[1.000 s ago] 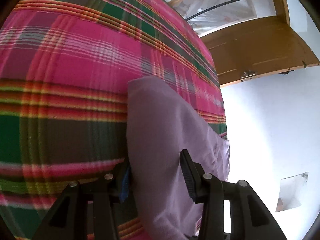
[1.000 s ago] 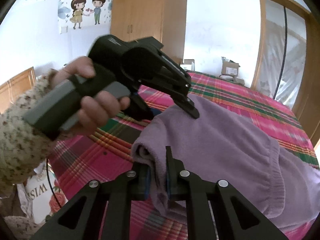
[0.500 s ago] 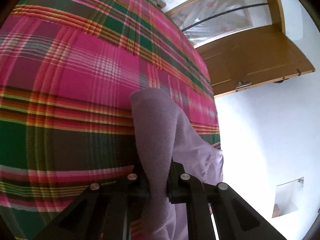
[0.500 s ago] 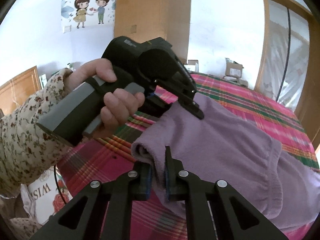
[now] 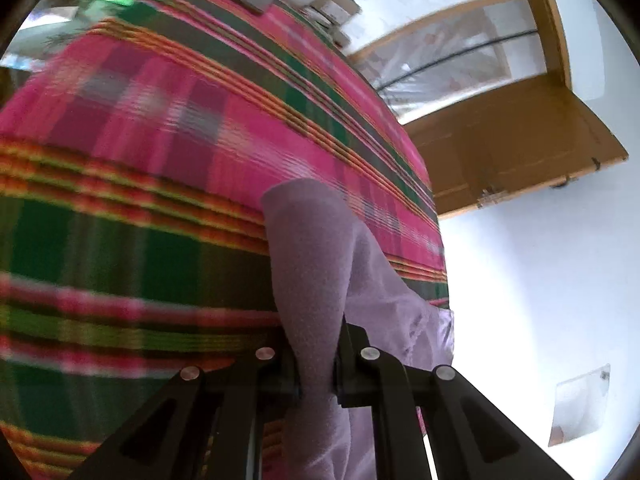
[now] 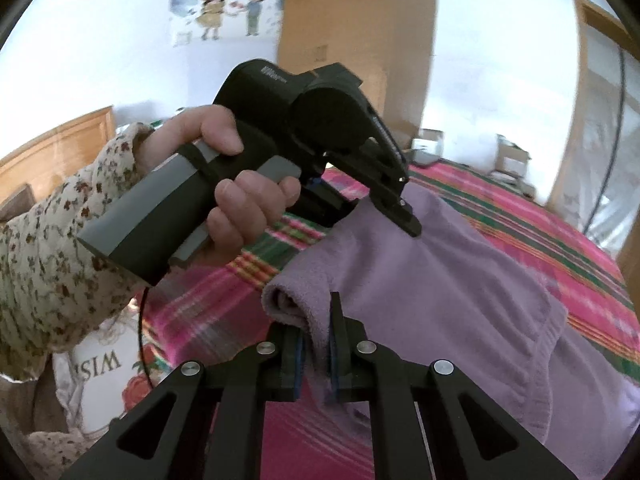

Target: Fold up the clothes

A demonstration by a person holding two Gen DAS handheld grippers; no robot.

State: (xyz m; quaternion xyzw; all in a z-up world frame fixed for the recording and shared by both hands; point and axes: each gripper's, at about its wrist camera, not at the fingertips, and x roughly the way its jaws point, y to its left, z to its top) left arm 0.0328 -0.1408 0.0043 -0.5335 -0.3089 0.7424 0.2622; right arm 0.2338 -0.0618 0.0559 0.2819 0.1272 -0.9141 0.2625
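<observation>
Both grippers — our left gripper (image 5: 316, 364) and right gripper (image 6: 316, 354) — clamp the purple garment (image 6: 440, 280), which stretches away over the plaid bed (image 5: 160, 160).

**Two little cameras, both close to the bed**

The left wrist camera sits just behind the left gripper (image 5: 316, 364) and looks along its two fingers, tilted down. It is very close to the purple cloth (image 5: 308, 264) and the striped bed cover (image 5: 140, 152). Far off it sees a brown door (image 5: 508, 140) and a white wall.

The right wrist camera sits just behind the right gripper (image 6: 316, 356) and looks the same way along its fingers. It faces across the bed toward a wall with a cartoon picture (image 6: 228, 8). It sees the left gripper (image 6: 404, 216) from the side, held in a hand (image 6: 236, 188).

Both views show the same purple cloth (image 6: 440, 280) and the bed cover (image 6: 560, 232).
</observation>
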